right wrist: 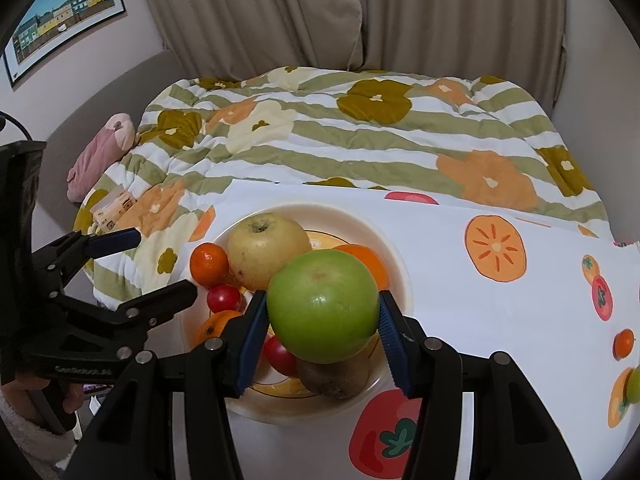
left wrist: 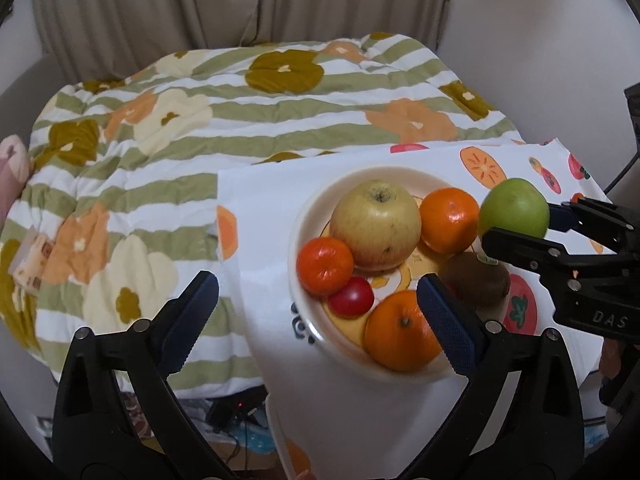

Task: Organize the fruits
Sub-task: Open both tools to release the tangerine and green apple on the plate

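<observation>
My left gripper (left wrist: pixel 318 312) hangs spread and empty over the near-left rim of the plate (left wrist: pixel 304 216), clear of the yellow apple (left wrist: pixel 376 226) and oranges. Right of it, my right gripper (right wrist: pixel 323 340) clamps the green apple (right wrist: pixel 323 306) above the plate's right edge, over the kiwi (right wrist: pixel 334 376). I'd lower it slowly into a free gap, so nothing rolls.

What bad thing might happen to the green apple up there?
The right claw pinches the round green apple only at its sides, so it might slip and fall. The plate below is already crowded with a yellow apple, oranges and a kiwi, so a dropped apple could knock fruit off.
</observation>
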### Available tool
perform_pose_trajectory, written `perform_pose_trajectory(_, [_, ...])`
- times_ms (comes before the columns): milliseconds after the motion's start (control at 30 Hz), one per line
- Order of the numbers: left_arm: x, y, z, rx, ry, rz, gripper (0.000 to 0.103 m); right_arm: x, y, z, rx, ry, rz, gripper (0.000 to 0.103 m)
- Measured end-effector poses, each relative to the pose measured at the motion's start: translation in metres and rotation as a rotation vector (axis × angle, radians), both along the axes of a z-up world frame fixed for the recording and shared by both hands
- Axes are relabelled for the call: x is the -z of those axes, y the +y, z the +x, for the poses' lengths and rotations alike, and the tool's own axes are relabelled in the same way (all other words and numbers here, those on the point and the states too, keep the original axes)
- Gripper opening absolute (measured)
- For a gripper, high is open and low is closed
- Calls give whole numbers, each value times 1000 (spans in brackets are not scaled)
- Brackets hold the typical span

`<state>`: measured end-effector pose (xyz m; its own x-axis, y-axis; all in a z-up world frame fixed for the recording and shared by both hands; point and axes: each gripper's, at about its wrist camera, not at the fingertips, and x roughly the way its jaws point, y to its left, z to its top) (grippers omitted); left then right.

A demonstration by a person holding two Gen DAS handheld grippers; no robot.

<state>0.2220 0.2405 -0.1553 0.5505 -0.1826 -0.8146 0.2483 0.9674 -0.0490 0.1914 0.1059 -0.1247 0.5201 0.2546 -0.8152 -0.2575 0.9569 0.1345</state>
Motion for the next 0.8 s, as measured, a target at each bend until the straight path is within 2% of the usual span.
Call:
perform_pose_trajectory(267, [3,8,-13,-41,14,31,103,15,17,8,-77,37,-13,50])
perform_pose_trajectory(600, [6,16,-18,-59,19,38,103,27,25,15,-104,74,-13,50])
perform_pose_trajectory(633, [7,17,-18,-60,19,36,103,27,26,15,-111,77,-5,53])
perform_pose_trajectory(700, [6,18,-19,-64,19,34,103,24,25,12,-105,57,-5,67])
perform_pose_trajectory(733, [5,18,-20,-65,19,34,103,21,25,11,-107,49,0,82])
perform_pose_trajectory(767, [5,19,-21,-66,18,30,103,20,25,9,-108,45,7,91])
perform_pose_trajectory(800, [5,20,-21,-68,18,31,103,19,24,9,-103,39,8,92])
